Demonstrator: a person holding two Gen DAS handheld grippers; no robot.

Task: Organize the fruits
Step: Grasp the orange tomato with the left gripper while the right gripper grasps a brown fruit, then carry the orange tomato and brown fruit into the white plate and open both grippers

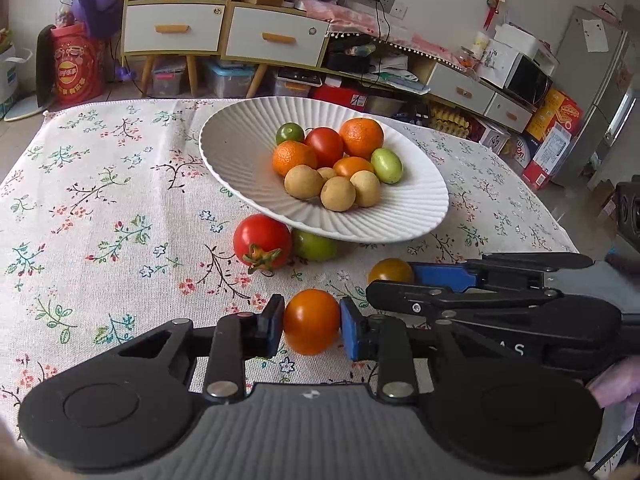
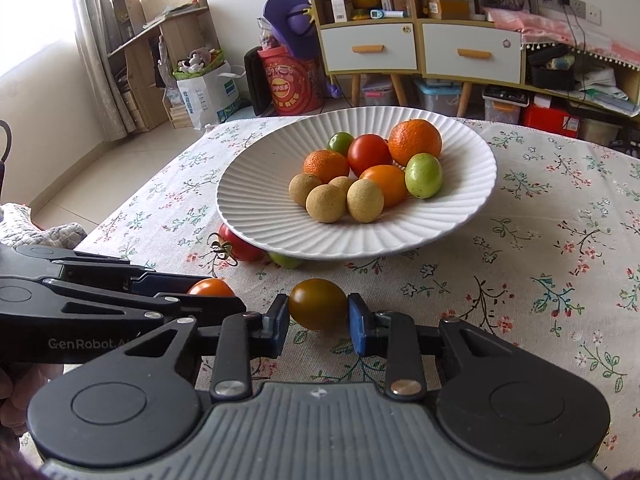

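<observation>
Both grippers clamp small tomatoes on the tablecloth: left gripper an orange tomato, right gripper a brownish tomato. Beyond, the white plate holds oranges, tomatoes and small tan fruits.

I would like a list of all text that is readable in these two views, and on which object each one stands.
"GenRobot.AI", last letters partly hidden: on the left gripper's black body, right wrist view.
"A S", only the end of that word: on the right gripper's body, left wrist view.
Chinese characters in a round logo on the red tub: too blurred to read.
Print on the white paper bag and the shelf boxes: too small.
</observation>
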